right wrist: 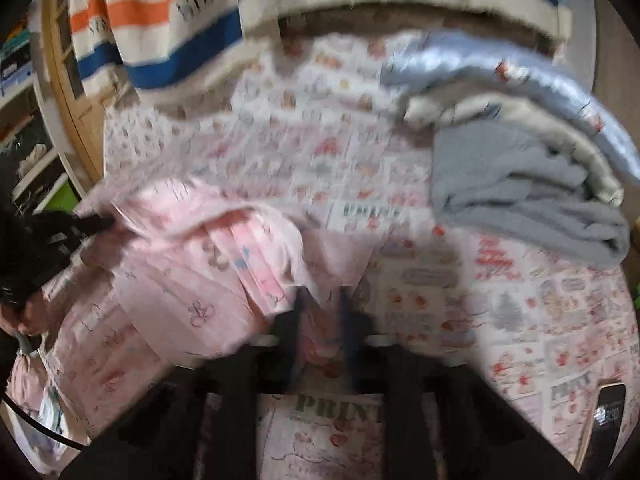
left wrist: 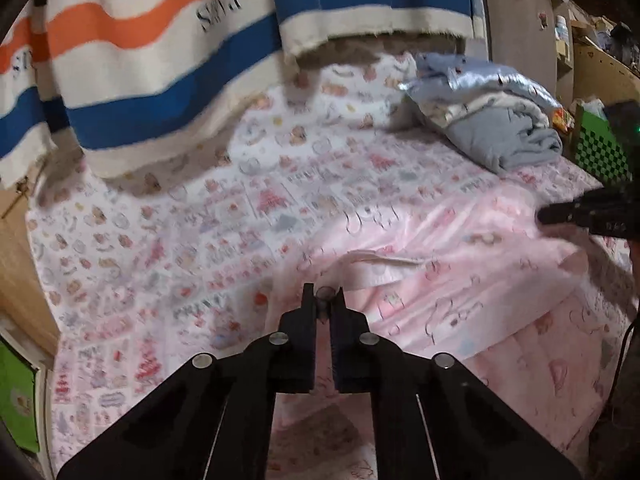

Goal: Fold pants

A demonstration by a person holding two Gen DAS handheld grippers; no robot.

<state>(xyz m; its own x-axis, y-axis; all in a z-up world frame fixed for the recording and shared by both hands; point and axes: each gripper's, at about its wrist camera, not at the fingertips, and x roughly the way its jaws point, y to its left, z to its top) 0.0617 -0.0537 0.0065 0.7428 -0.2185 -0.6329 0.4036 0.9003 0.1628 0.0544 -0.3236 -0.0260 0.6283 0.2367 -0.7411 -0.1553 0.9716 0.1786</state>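
Pink pants [left wrist: 440, 280] rumpled near bed edge (both jaws closed, empty); bedsheet [left wrist: 180, 240] open beyond

bed with a white cartoon-print sheet [left wrist: 168, 240], pink pants [left wrist: 460, 280] spread over the sheet's near side, pile of folded grey and pale blue laundry [left wrist: 500, 120] beyond the pants, dark phone [right wrist: 610, 412] on the sheet near its edge

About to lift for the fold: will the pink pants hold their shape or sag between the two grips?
The pink pants will probably sag: the fabric already bunches in soft folds on the bed. It looks thin and light, so likely easy to lift. Its faint sheen suggests it may slip.
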